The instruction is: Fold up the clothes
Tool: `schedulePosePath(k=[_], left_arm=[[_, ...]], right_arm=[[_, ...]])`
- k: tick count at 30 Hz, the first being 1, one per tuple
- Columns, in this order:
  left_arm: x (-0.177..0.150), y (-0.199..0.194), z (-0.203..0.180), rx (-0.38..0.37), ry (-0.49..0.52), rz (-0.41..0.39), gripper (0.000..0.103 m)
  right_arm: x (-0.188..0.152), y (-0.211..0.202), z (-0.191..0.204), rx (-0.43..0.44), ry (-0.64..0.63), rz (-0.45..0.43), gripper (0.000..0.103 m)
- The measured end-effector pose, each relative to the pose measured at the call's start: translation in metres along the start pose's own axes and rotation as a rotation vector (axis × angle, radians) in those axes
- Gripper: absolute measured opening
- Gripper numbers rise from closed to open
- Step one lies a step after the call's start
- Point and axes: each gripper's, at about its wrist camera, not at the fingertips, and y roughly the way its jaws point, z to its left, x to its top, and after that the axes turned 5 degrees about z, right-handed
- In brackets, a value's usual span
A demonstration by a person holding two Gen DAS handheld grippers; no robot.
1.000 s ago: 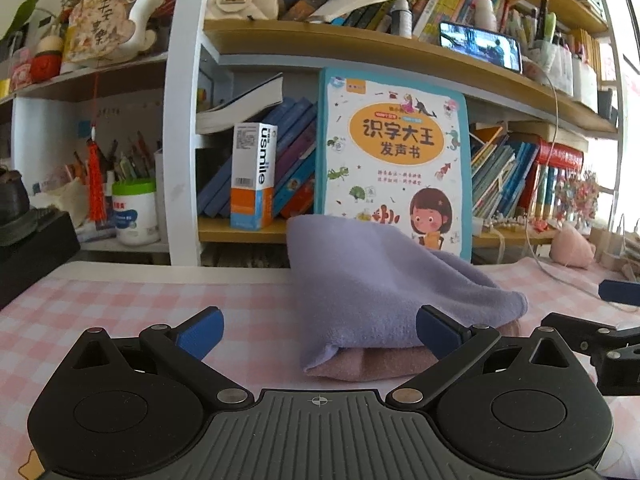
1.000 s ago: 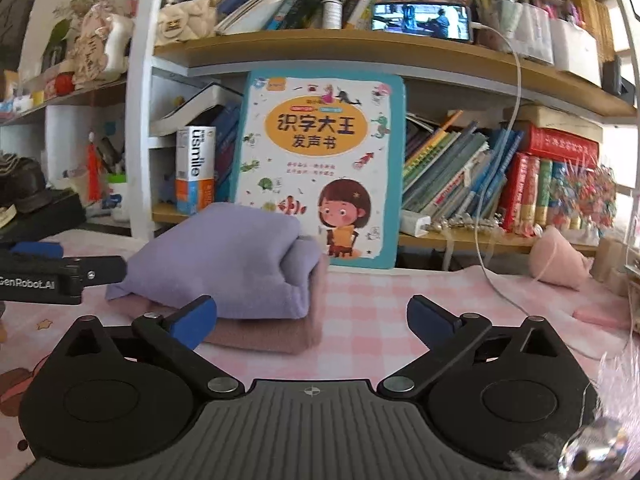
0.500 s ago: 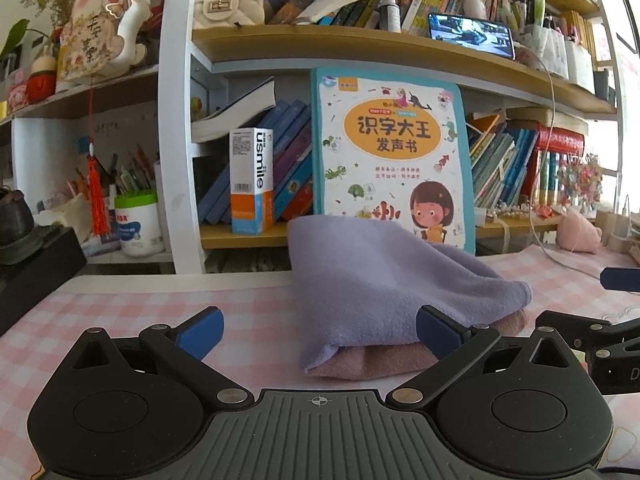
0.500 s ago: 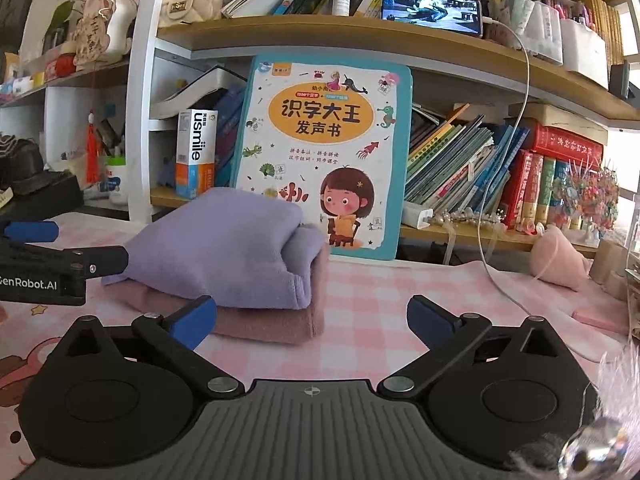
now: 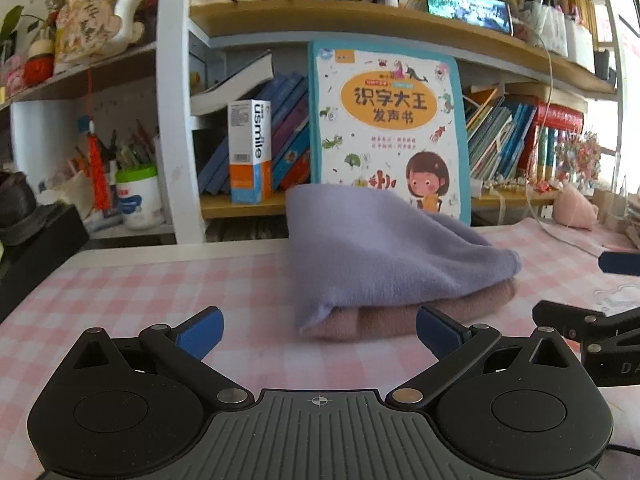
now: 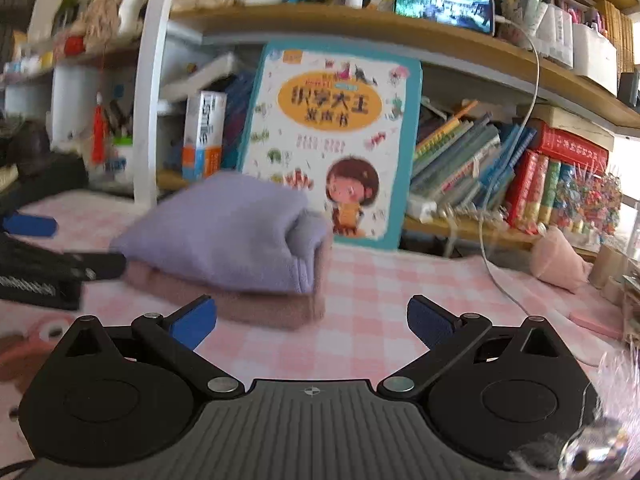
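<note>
A folded purple garment [image 5: 384, 248] lies on a pink one [image 5: 400, 314] on the pink checked tablecloth [image 5: 160, 292], at twelve o'clock from both wide-open, empty grippers, left [image 5: 318, 330] and right [image 6: 310, 320]. Bookshelves [image 5: 360, 24] stand behind.

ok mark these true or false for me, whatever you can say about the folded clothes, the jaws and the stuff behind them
1. The purple garment lies folded on top of the pink garment. True.
2. The left gripper is shut on the purple garment. False: its jaws are open and hold nothing.
3. The picture book stands upright behind the stack. True.
4. The tablecloth is plain blue. False: it is pink and white check.
5. The right gripper has its jaws open. True.
</note>
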Motion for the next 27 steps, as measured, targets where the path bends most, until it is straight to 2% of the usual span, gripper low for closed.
schedulePosePath(k=[5,11,15,27], left_arm=[[-0.008,-0.016,-0.003,0.003,-0.019,0.003,0.103],[-0.015,-0.023,-0.015,0.015,0.018,0.014,0.103],[-0.015,-0.02,-0.016,0.013,0.027,0.028,0.103],[-0.016,-0.026,-0.021,0.041,0.049,-0.002,0.103]], right_arm=[[-0.009,-0.017,0.001,0.012,0.015,0.019,0.102],[-0.015,-0.033,0.005,-0.022,0.003,-0.03,0.102],[-0.017,-0.033,0.003,-0.019,0.009,-0.028,0.102],[-0.017,-0.029,0.002,-0.015,0.015,0.0,0.102]])
